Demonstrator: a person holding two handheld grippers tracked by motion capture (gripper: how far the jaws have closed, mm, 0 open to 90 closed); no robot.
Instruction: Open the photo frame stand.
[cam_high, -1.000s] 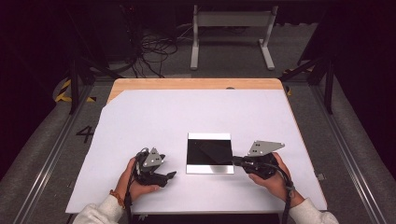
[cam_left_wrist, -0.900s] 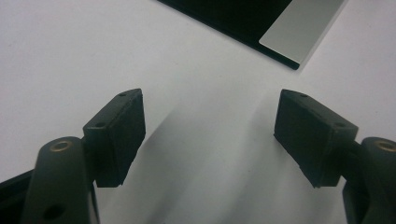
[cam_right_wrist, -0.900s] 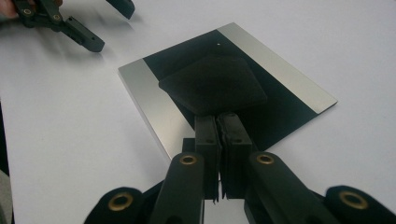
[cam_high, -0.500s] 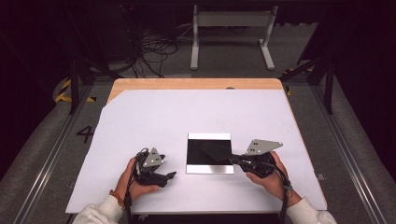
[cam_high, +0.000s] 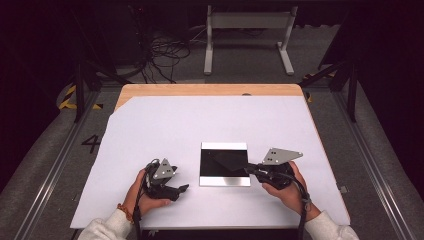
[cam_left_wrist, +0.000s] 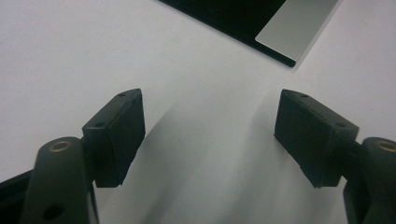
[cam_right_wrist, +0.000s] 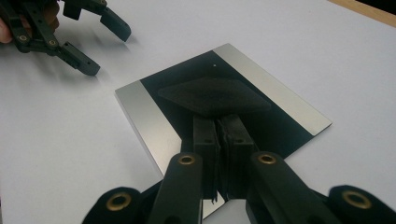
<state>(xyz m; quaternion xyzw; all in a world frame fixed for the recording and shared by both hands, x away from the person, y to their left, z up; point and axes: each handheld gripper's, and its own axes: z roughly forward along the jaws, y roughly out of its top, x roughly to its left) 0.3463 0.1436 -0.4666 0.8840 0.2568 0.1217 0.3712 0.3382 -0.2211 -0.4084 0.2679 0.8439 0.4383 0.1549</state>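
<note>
A flat black plate (cam_high: 224, 181) with a silver strip along two opposite edges lies on the white sheet, near the table's front. My right gripper (cam_high: 251, 168) comes in from the plate's right side, shut on a thin black sheet (cam_high: 231, 161) that sticks out over the plate. In the right gripper view the jaws (cam_right_wrist: 219, 128) pinch the edge of that black sheet (cam_right_wrist: 215, 95) above the plate (cam_right_wrist: 149, 119). My left gripper (cam_high: 181, 190) rests left of the plate, open and holding nothing. Its pads (cam_left_wrist: 119, 135) stand wide apart over bare white paper, with a corner of the plate (cam_left_wrist: 294, 28) beyond.
The white sheet (cam_high: 210, 120) covers most of the wooden table (cam_high: 210, 90). Cables and a white metal stand (cam_high: 247, 22) are on the dark floor behind the table. My left gripper (cam_right_wrist: 107, 51) appears at the top left of the right gripper view.
</note>
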